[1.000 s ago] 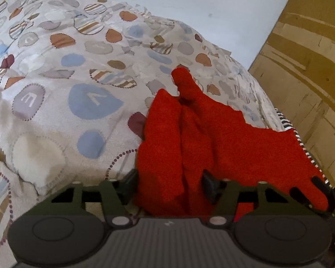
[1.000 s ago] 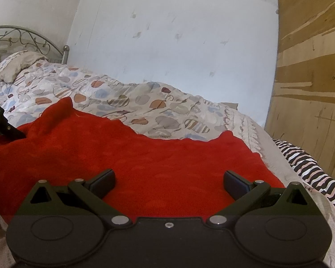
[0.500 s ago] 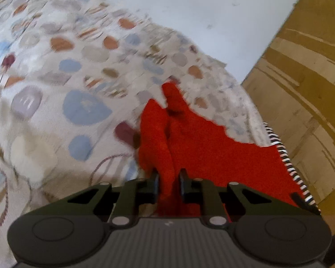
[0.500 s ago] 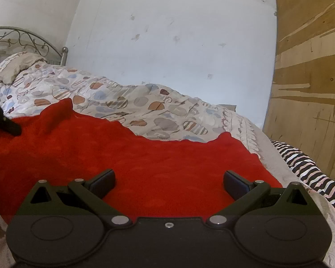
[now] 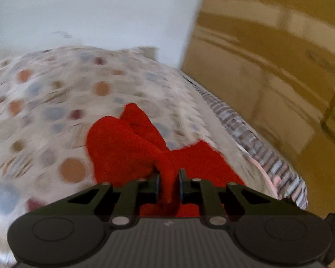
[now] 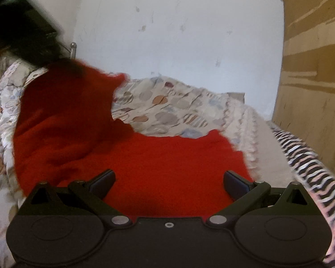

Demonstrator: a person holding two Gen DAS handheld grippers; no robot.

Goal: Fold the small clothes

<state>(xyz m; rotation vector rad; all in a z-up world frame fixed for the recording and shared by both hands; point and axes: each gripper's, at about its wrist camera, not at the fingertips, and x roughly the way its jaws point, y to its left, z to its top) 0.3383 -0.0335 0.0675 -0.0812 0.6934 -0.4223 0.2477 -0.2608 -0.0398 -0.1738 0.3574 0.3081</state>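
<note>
Left wrist view shows the left tool (image 5: 169,184) pinching a bunched ridge of the red garment (image 5: 127,147), its 2 fingers pressed close on the cloth at the lower centre of the frame; the rest of the garment fans away from the grip toward the middle of the frame, over the patterned quilt (image 5: 44,111) on the bed. The frame is blurred, so finer folds cannot be read. In the right wrist view the right tool (image 6: 168,182) hovers with its fingers spread wide and nothing between them, directly above the flat part of the red garment (image 6: 167,156), which fills the lower centre of that frame. The left side of the garment rises toward the upper left of the frame, where a dark blurred shape, probably the left tool, carries it up off the quilt (image 6: 167,109). A striped cloth (image 6: 312,172) lies along the bed's edge at the right, beside a brown wooden panel (image 6: 312,89). The garment's long axis appears to run left to right across the right wrist frame, so the coming fold likely turns on bringing the lifted left portion over toward the flat right portion. The left tool is the one engaged; the right tool sits just above the flat part, well placed to pin or pinch it.
</note>
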